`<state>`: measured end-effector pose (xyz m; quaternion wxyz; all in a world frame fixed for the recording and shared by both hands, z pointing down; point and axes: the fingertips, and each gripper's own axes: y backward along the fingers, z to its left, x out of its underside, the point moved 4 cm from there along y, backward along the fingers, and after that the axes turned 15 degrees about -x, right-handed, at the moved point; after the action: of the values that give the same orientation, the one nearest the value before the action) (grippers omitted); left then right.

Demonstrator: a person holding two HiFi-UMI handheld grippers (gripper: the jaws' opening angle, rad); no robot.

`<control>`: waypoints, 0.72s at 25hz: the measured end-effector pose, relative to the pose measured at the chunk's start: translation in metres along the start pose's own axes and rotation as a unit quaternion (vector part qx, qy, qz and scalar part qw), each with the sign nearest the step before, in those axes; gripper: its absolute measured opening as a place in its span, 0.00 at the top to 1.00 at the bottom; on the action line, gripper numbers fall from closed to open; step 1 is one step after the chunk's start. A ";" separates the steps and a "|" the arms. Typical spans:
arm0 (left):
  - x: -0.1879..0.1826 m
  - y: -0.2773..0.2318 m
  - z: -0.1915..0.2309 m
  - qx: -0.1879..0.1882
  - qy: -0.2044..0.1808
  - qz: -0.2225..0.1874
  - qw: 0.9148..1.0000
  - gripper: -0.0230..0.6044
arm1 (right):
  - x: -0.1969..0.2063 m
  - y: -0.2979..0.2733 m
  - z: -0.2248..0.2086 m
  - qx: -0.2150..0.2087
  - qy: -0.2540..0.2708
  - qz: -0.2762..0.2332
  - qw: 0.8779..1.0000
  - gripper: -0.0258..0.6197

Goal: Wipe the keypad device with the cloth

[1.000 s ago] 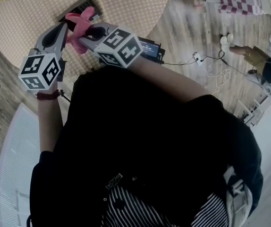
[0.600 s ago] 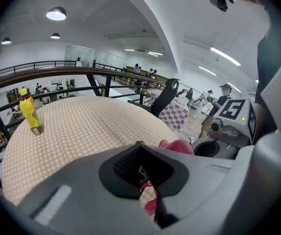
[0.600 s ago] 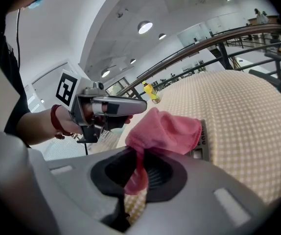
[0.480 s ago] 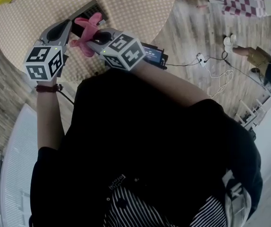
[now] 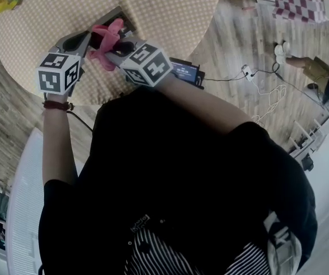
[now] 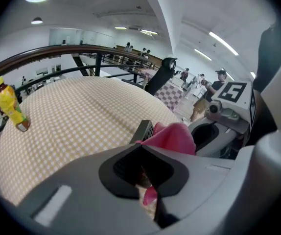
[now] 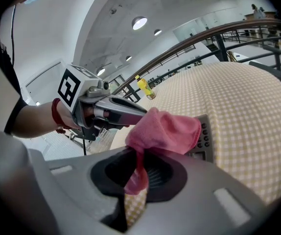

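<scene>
- Clamping a thin fold of the pink cloth (image 7: 165, 129), our right gripper (image 7: 138, 153) has its jaws pressed together on the fabric. The rest of the cloth bunches out past the tips and lies over the near end of the keypad device (image 7: 205, 136).
- Our left gripper (image 6: 140, 145) has its jaws closed on the device's edge, which rises as a dark slab just past the tips. The pink bunch touches it on the right.
- From the head view, we see both grippers meeting in the upper left of the frame, tips angled toward each other, with the cloth between them.
- The device lies on a round table (image 5: 170, 4) with a beige checked covering, near the table's lower edge.
- A yellow bottle (image 6: 11, 106) stands upright at the table's far left, well apart from the device.
</scene>
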<state>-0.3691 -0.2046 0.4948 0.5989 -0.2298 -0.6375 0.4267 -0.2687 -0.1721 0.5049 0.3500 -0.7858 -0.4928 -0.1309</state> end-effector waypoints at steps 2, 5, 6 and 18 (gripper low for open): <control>0.001 -0.004 -0.006 0.008 -0.027 0.014 1.000 0.96 | 0.002 -0.004 0.000 -0.004 -0.005 0.001 1.000 0.88; -0.001 -0.013 0.000 0.012 -0.020 0.015 1.000 0.96 | -0.002 -0.012 -0.006 -0.007 -0.005 0.001 1.000 0.88; 0.001 -0.016 0.002 0.013 -0.013 0.016 1.000 0.96 | -0.002 -0.016 -0.007 -0.007 -0.005 0.001 1.000 0.88; 0.002 -0.039 0.004 -0.003 0.031 -0.001 0.999 0.96 | -0.007 -0.030 -0.014 -0.009 -0.010 0.002 1.000 0.88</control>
<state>-0.3648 -0.2249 0.5286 0.6183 -0.2444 -0.6200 0.4165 -0.2963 -0.1786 0.5237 0.3381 -0.7912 -0.4936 -0.1269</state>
